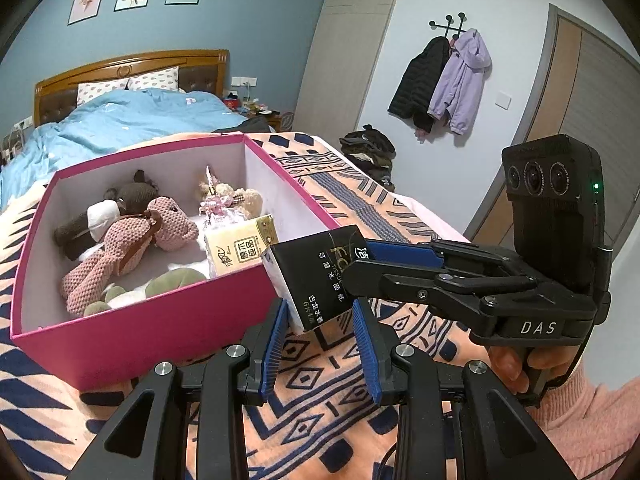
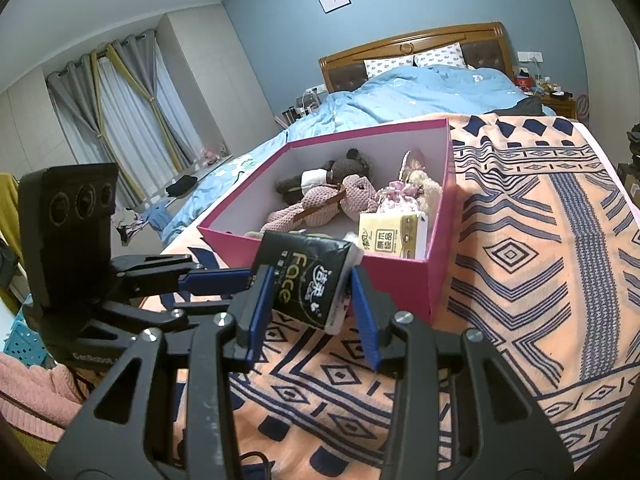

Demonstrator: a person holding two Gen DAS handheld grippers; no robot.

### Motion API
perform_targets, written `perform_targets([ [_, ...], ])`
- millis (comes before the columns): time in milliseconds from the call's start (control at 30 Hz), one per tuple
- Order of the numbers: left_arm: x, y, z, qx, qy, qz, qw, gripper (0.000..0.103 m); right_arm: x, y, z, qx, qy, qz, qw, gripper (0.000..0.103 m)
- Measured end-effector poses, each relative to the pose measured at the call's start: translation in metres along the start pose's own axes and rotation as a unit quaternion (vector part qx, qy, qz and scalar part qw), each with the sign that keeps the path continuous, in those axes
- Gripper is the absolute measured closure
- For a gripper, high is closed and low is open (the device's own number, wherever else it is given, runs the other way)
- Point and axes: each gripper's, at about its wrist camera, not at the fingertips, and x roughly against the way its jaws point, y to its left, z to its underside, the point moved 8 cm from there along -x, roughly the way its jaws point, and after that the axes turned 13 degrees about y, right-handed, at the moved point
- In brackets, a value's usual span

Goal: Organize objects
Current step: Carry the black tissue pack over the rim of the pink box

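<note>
A pink box (image 1: 140, 336) (image 2: 408, 276) stands on the patterned blanket. It holds a pink knitted bear (image 1: 132, 240) (image 2: 320, 208), a brown plush toy (image 1: 120, 200), a small pink-bowed toy (image 2: 396, 196) and a yellow tissue pack (image 1: 240, 248) (image 2: 392, 236). My right gripper (image 2: 312, 300) is shut on a black tissue pack (image 1: 316, 276) (image 2: 312, 280), held just above the blanket at the box's near corner. My left gripper (image 1: 320, 340) is open, its fingers on either side of the pack's lower end, not touching it.
The orange and navy patterned blanket (image 2: 540, 260) covers the surface. A bed with a blue duvet (image 1: 120, 120) lies behind the box. Coats (image 1: 448, 80) hang on the wall, clothes (image 1: 368, 152) are piled below, and curtains (image 2: 120, 120) hang at far left.
</note>
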Motion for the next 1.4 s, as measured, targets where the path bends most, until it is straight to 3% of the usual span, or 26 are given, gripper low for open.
perform_targets([
  [1400, 0.001, 0.015, -0.021, 0.005, -0.009, -0.011, 0.9999, 0.07, -0.002, -0.002, -0.025, 0.006, -0.01, -0.004, 1.0, 0.061],
])
